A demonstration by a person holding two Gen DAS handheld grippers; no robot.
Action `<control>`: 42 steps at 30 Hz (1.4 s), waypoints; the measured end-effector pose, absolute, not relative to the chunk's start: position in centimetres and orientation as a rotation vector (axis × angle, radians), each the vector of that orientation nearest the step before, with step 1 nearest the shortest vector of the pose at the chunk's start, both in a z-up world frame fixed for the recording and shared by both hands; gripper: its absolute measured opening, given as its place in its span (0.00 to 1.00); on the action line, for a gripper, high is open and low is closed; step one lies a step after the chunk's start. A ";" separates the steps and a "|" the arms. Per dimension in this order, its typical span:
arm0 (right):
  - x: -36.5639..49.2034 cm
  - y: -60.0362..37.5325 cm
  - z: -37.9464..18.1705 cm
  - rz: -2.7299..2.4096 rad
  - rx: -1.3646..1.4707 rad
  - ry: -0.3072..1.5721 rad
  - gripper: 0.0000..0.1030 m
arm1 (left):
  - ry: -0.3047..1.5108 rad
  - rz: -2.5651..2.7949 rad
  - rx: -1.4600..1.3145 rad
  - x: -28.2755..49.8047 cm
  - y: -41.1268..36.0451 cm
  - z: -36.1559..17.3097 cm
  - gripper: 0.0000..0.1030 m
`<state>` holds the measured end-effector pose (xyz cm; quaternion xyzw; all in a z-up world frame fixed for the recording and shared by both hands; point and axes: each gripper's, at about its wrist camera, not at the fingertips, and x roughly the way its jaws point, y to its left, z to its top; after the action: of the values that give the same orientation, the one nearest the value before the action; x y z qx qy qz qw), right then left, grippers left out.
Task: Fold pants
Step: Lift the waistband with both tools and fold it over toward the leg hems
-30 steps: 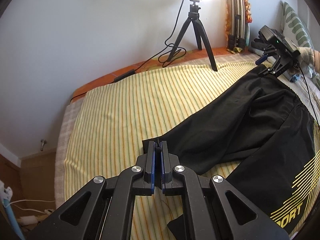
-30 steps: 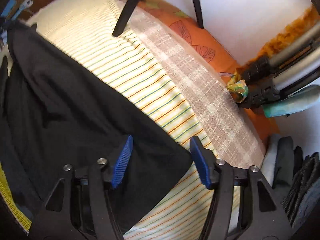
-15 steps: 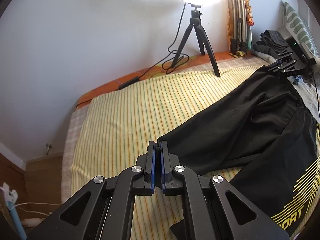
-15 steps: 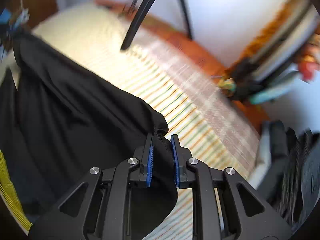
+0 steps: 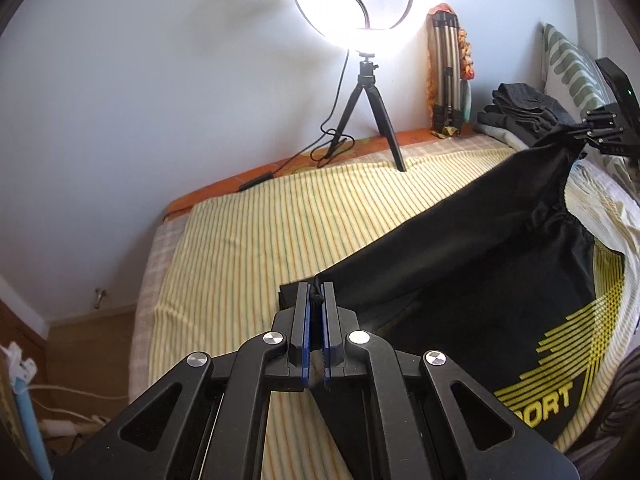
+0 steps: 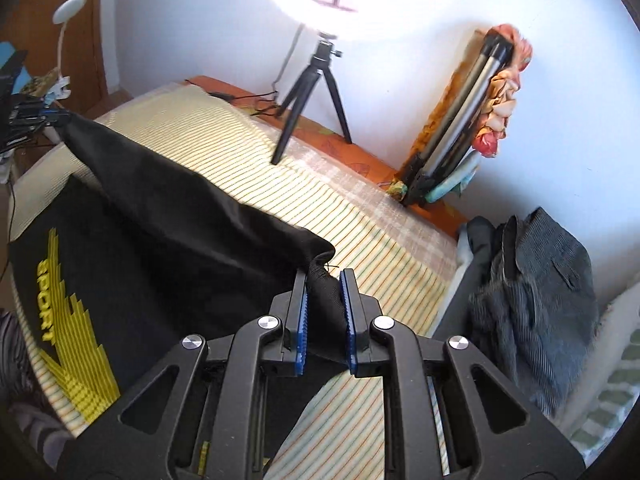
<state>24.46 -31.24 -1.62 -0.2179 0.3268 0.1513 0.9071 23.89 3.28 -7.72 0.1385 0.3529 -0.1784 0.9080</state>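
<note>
Black, smooth synthetic cloth makes up the one pair of pants [image 5: 472, 280], printed in yellow with a fan of stripes and the letters "SPORT" along one leg. It lies across the bed on a yellow striped sheet [image 5: 248, 232], partly lifted: one edge is drawn up into a taut ridge between the two grippers, while the printed leg rests flat on the sheet.

The left gripper [image 5: 316, 300] has its blue-padded jaws pressed nearly together on a black corner of the pants. The right gripper [image 6: 323, 280] is clamped on a bunched fold of the same cloth, its pads kept a little apart by the thickness of the fabric; from the left wrist view it shows at the far right, holding the raised end of the ridge [image 5: 588, 128].

Beyond the pants, one lit ring light [image 5: 354, 0] stands on a small black tripod [image 5: 368, 116] at the far edge of the bed, against a white wall. One folded tripod [image 6: 460, 120] leans on that wall. A pile of dark grey clothes [image 6: 532, 288] sits at the right end of the bed.
</note>
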 end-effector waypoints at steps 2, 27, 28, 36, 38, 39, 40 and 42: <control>21.6 -31.0 -2.1 0.318 -0.459 0.670 0.12 | 0.734 -0.377 0.278 22.3 3.6 -8.3 0.03; 8.5 -31.5 -13.2 0.254 -0.506 0.671 0.11 | 0.830 -0.443 0.287 10.4 4.2 -14.5 0.03; 8.4 -31.4 -13.4 0.256 -0.512 0.672 0.11 | 0.839 -0.442 0.290 10.2 4.2 -14.8 0.04; 7.2 -31.4 -14.3 0.282 -0.536 0.656 0.11 | 0.887 -0.404 0.281 8.2 6.4 -14.8 0.21; 6.7 -31.9 -14.2 0.293 -0.528 0.661 0.17 | 0.891 -0.390 0.266 7.6 7.6 -14.3 0.21; 6.3 -32.1 -14.2 0.307 -0.522 0.659 0.17 | 0.892 -0.384 0.253 7.3 8.1 -13.9 0.21; 5.9 -32.3 -14.2 0.323 -0.518 0.661 0.18 | 0.886 -0.368 0.244 7.0 8.7 -13.3 0.21; 5.2 -32.6 -14.1 0.329 -0.520 0.668 0.22 | 0.864 -0.351 0.236 7.0 9.3 -12.3 0.21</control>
<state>5.24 -32.57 -14.10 -0.2513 0.3228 0.1590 0.8985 6.97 9.25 -12.32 0.1133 0.4155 -0.1688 0.8866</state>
